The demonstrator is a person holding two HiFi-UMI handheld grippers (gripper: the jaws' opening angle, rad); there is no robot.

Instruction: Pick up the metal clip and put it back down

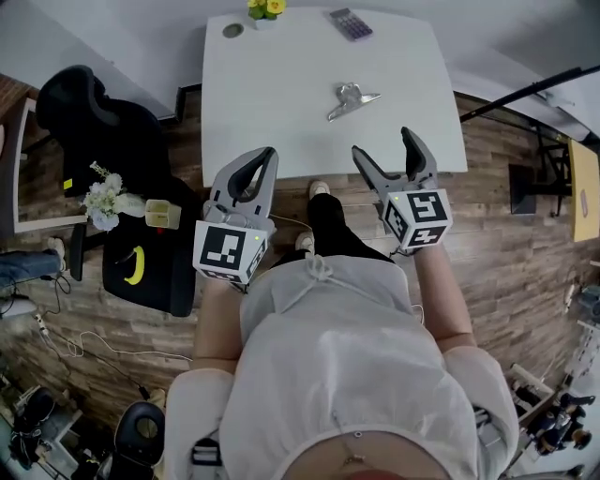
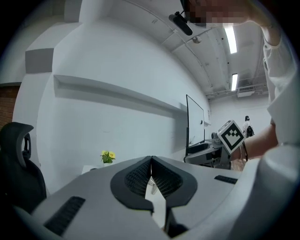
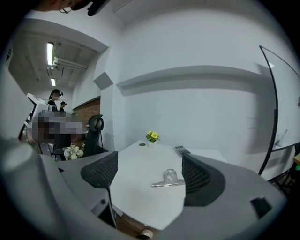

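the person is standing at the near edge of the white table (image 1: pixel 281 84), holding both tools out just over that edge. the metal clip (image 1: pixel 352 99) is lying flat on the tabletop, right of the middle, well ahead of both tools and touching neither.

the right gripper (image 1: pixel 385 143) is hovering with its jaws spread wide and nothing between them. through its own view the right gripper (image 3: pixel 150 164) is pointing across the table, and the metal clip (image 3: pixel 169 179) is showing in the gap between the two dark pads, nearer the right-hand one but clearly farther out on the table.

the left gripper (image 1: pixel 266 156) is sitting beside it to the left, jaws pressed together. its own view is confirming that: on the left gripper (image 2: pixel 151 161) the two ribbed pads are meeting along a thin line, gripping nothing. the right tool's marker cube (image 2: pixel 231 135) is showing off to the right in that view.

at the far edge of the table a small pot of yellow flowers (image 1: pixel 264 9) is standing, and a calculator (image 1: pixel 351 23) is lying to its right. off to the left a black office chair (image 1: pixel 94 112) is standing on the wooden floor, with a white bouquet (image 1: pixel 105 197) and a banana (image 1: pixel 137 265) lying nearby.
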